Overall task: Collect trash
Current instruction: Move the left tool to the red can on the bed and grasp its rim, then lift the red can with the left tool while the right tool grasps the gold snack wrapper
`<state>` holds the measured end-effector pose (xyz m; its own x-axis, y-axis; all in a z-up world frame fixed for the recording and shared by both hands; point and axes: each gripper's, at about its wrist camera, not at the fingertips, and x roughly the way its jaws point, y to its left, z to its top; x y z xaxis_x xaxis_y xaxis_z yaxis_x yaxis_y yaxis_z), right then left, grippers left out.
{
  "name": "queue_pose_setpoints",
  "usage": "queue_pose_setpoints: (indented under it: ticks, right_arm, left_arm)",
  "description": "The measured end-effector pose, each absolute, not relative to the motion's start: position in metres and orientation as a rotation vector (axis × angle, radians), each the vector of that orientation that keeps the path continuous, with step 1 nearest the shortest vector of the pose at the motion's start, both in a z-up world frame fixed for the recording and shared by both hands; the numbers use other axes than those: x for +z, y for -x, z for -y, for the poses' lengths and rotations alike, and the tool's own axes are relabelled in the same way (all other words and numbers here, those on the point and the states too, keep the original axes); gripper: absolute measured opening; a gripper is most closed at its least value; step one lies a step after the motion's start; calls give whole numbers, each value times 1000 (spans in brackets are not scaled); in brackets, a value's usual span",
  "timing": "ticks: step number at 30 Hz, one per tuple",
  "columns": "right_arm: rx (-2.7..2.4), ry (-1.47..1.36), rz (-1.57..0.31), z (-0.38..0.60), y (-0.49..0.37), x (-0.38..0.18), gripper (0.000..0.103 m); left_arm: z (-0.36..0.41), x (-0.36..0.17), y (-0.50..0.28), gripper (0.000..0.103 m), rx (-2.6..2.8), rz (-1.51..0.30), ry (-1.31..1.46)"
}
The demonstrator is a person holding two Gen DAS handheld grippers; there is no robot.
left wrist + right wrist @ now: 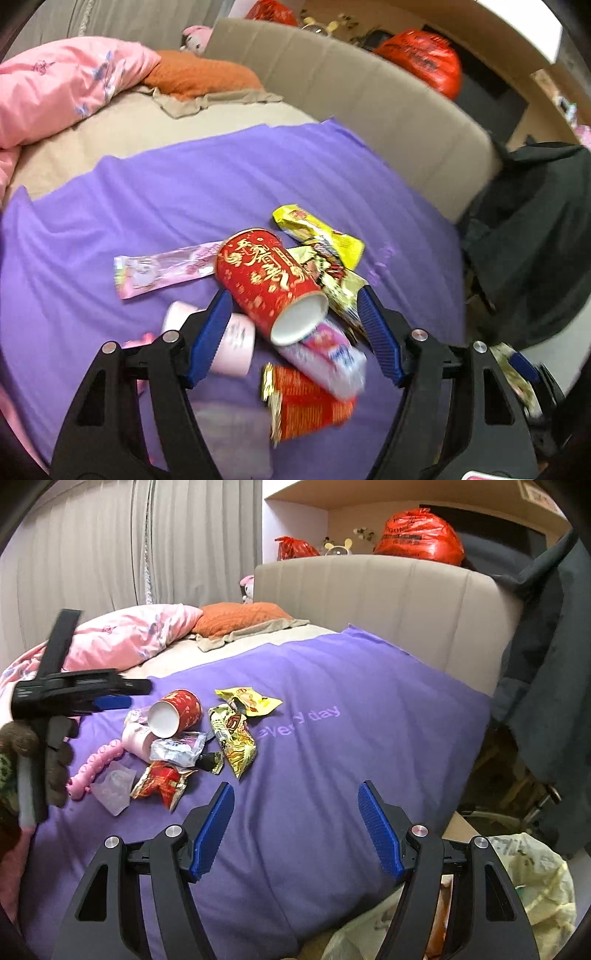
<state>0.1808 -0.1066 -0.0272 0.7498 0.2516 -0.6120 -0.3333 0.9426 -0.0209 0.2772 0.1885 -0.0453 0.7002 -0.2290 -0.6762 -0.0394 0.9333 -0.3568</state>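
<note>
A pile of trash lies on a purple blanket (184, 177) on the bed. In the left wrist view a red paper cup (266, 280) lies on its side, with a pink wrapper (162, 269), a yellow wrapper (317, 232), a patterned wrapper (332, 277), a white-pink packet (328, 358), a red crumpled wrapper (306, 402) and a pink cup (232, 343) around it. My left gripper (293, 299) is open just above the pile, jaws either side of the red cup's mouth; it also shows in the right wrist view (110, 701). My right gripper (297, 797) is open and empty over bare blanket, right of the pile (177, 738).
A translucent trash bag (532, 878) hangs open at the bed's lower right. A pink duvet (55, 85) and orange pillow (195, 74) lie at the far side. A beige headboard (369, 590) stands behind, dark clothing (546, 627) at right. A pink toy (96, 768) lies left of the pile.
</note>
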Motion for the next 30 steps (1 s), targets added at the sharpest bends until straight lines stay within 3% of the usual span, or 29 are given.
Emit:
queue_pose_setpoints:
  ticks: [4, 7, 18, 23, 30]
  right_arm:
    - [311, 156, -654, 106, -190, -34, 66]
    - [321, 150, -656, 108, -197, -36, 66]
    - [468, 134, -682, 63, -223, -46, 66]
    - [516, 157, -709, 35, -245, -54, 64]
    - [509, 266, -818, 5, -290, -80, 54]
  left_arm:
    - [-177, -71, -298, 67, 2, -844, 334]
    - [-189, -79, -300, 53, -10, -860, 409]
    - [-204, -21, -209, 52, -146, -847, 297]
    - [-202, -45, -156, 53, -213, -869, 272]
    - [-200, -82, -172, 53, -294, -915, 239]
